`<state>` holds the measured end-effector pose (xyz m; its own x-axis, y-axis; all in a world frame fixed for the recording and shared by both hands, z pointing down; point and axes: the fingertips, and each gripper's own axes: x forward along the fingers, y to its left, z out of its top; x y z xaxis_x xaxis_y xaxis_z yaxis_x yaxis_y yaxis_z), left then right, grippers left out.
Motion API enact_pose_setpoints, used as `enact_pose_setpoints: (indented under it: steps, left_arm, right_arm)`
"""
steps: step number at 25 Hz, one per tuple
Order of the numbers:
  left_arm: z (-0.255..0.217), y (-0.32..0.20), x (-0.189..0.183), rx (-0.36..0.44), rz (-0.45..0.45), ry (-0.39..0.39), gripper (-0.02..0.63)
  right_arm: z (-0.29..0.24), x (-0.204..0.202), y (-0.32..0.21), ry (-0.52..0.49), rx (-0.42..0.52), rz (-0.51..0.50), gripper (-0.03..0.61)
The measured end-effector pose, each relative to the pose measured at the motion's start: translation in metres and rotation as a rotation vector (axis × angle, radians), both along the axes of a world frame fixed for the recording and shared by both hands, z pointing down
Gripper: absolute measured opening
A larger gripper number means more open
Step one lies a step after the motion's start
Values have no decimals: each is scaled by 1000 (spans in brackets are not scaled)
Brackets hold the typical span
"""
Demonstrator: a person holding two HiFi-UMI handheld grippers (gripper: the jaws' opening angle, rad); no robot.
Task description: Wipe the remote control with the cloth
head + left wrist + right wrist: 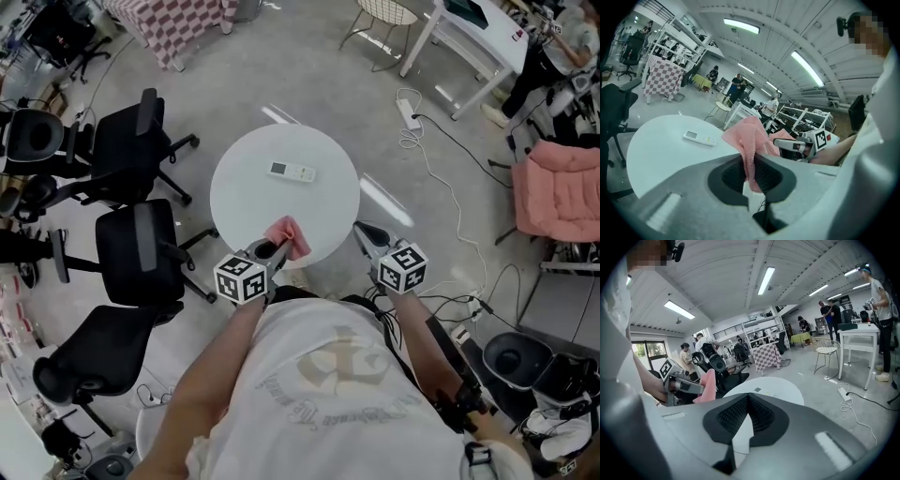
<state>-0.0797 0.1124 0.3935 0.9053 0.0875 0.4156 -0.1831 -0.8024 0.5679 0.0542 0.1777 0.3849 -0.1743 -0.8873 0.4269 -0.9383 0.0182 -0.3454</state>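
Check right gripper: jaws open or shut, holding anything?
Shut, empty: the right gripper has its pads together, nothing between them. The cloth is clamped in the left gripper.

We see a round white table (244, 202) standing on a grey floor (281, 75). Only one thing lies flat on the table: a white remote control (292, 172), set toward the table's far side and well in from its rim. On the floor left of the table stand black office chairs (141, 248). Beyond the table to the right lies a white power strip (409, 112) with its cable.
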Motion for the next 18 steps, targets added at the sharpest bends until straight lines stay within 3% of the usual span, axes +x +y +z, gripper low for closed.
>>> enact_pose_setpoints:
  steps: [9, 18]
  left_arm:
    - [4, -42, 5, -14, 20, 9, 18]
    - [16, -63, 9, -41, -6, -16, 18]
  right_arm:
    - [4, 7, -37, 57, -40, 15, 8]
    - [18, 15, -61, 70, -94, -38, 8]
